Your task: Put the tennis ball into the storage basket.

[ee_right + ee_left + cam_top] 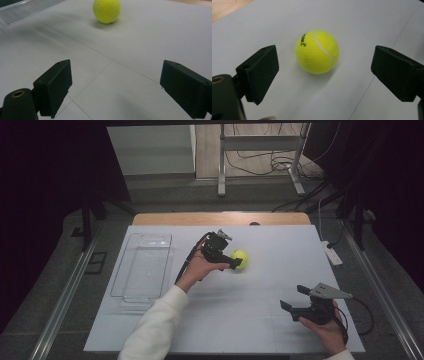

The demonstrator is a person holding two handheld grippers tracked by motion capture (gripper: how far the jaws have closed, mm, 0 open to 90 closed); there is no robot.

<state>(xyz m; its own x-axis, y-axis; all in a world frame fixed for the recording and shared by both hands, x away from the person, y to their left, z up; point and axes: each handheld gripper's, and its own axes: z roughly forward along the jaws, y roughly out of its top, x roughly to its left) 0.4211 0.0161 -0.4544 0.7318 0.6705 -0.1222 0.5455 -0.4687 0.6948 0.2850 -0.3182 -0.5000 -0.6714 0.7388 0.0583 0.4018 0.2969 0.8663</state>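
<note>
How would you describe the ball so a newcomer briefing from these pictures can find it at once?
Start at the white table and the clear plastic tray on its left side. To the tray's right, near the table's middle, the tennis ball sits just ahead of the open left hand-held gripper. It is the only round, bright yellow thing there.

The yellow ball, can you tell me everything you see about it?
The tennis ball is bright yellow and fuzzy, with a curved white seam and small black print on it. It sits whole and round on the white table sheet. The left gripper is open around it, with its jaws on either side, not touching.
</note>
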